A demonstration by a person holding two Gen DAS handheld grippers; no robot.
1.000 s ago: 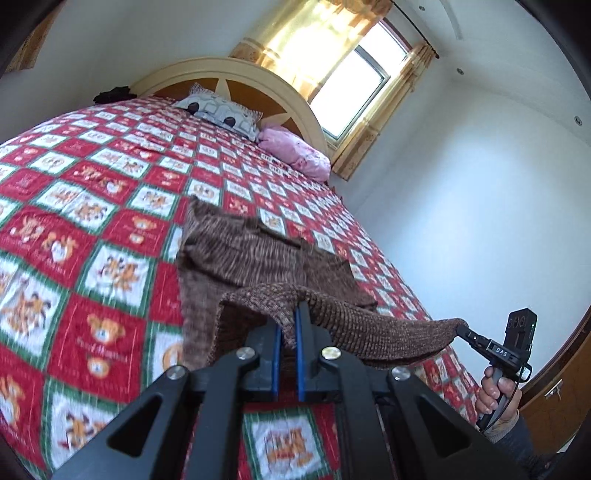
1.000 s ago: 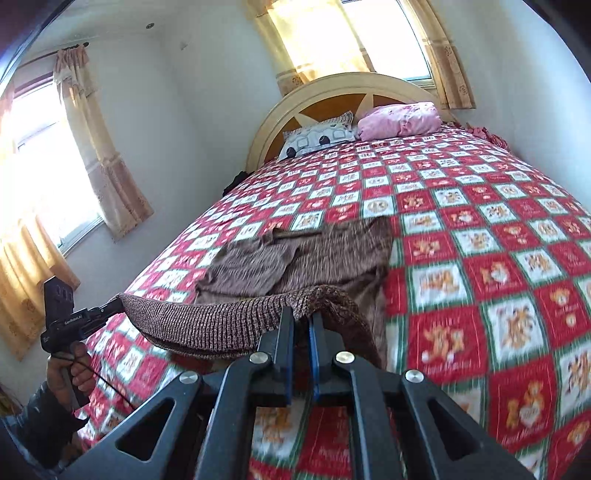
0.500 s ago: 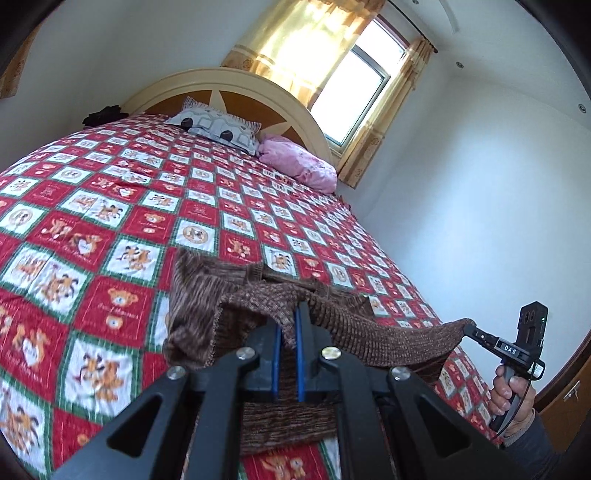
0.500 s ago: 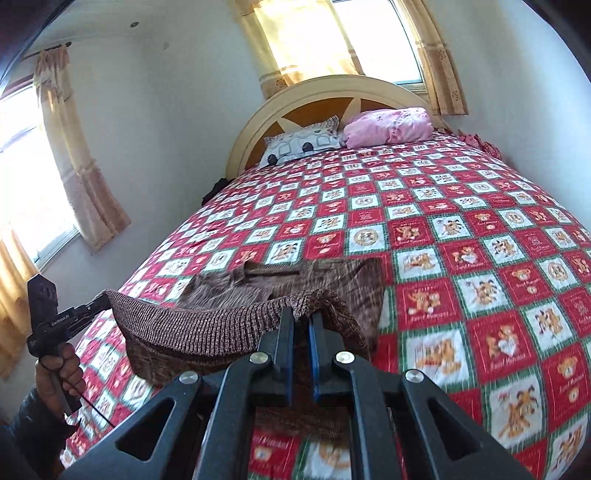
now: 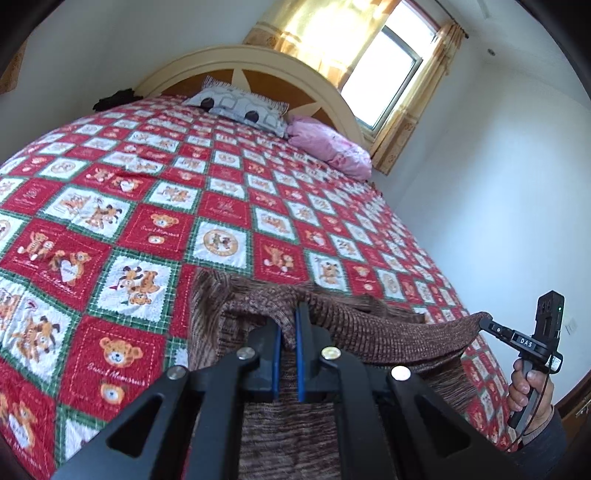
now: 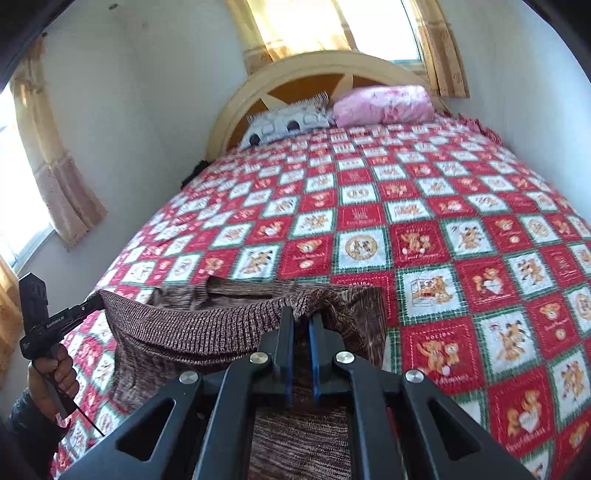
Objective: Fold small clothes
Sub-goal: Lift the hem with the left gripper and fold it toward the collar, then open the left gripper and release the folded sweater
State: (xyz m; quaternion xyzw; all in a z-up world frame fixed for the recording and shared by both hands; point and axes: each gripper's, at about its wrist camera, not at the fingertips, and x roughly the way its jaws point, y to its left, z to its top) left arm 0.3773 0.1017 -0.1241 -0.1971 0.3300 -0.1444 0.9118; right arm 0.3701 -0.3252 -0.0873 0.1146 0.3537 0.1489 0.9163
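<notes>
A small brown knit sweater (image 5: 388, 336) lies on the near part of a bed with a red and green teddy-bear quilt (image 5: 159, 225). My left gripper (image 5: 288, 332) is shut on one corner of its ribbed hem and holds it above the rest. My right gripper (image 6: 301, 325) is shut on the other hem corner (image 6: 207, 325). The hem hangs stretched between the two, folded over the sweater's body. Each gripper shows in the other's view: the right one (image 5: 487, 325) and the left one (image 6: 96, 301).
A grey patterned pillow (image 5: 240, 107) and a pink pillow (image 5: 328, 147) lie by the curved wooden headboard (image 5: 258, 62). White walls stand close on both sides of the bed. Curtained windows (image 6: 332, 26) are behind the headboard and on the left wall.
Both grippers have carried the hem forward over the sweater toward the headboard. More of the sweater's body is now covered by the folded part.
</notes>
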